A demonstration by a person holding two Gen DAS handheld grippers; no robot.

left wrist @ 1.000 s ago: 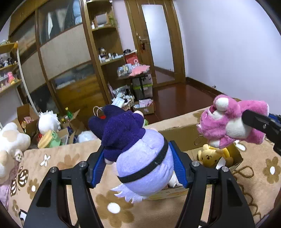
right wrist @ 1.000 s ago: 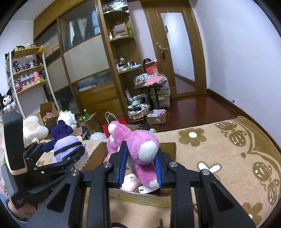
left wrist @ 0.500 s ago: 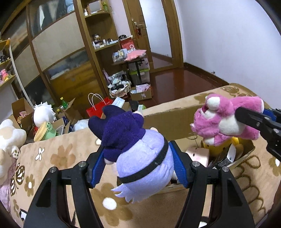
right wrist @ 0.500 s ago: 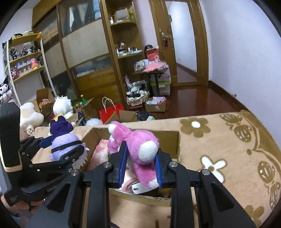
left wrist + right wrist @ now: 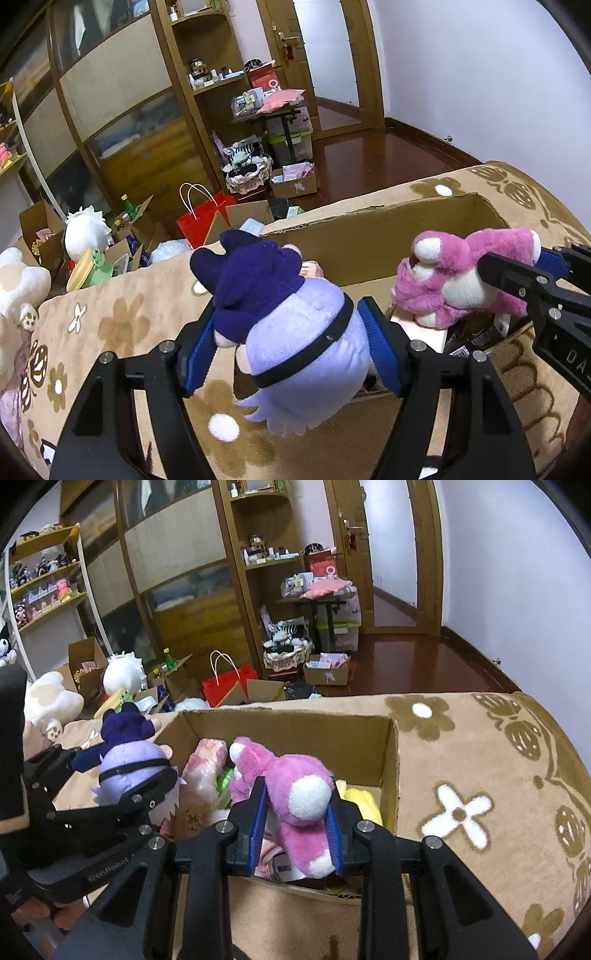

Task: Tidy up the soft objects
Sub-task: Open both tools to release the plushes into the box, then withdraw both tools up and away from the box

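Left gripper (image 5: 291,347): clamped on the purple plush (image 5: 295,332), blue pads pressed into both sides of its pale lilac body; the dark violet hood points away from the camera.
Purple plush position: held in the air over the near left rim of the cardboard box (image 5: 369,236), above the flowered blanket (image 5: 122,317).
Right gripper (image 5: 295,827): closed around the pink plush (image 5: 291,782), pads squeezing its body just behind the white round tail.
Pink plush position: held over the open box, head toward the far wall of the box, its lower part about level with the rim.
Cardboard box: open, on the blanket, near its far edge; inside are a pale pink plush (image 5: 203,771) on the left and a yellow plush (image 5: 360,801) on the right, with other items I cannot make out beneath.
Beyond the blanket edge: a red paper bag (image 5: 225,686), open cartons and a white plush (image 5: 122,675) on the floor.
Farthest: wooden cabinets (image 5: 177,576) and a door (image 5: 399,546).
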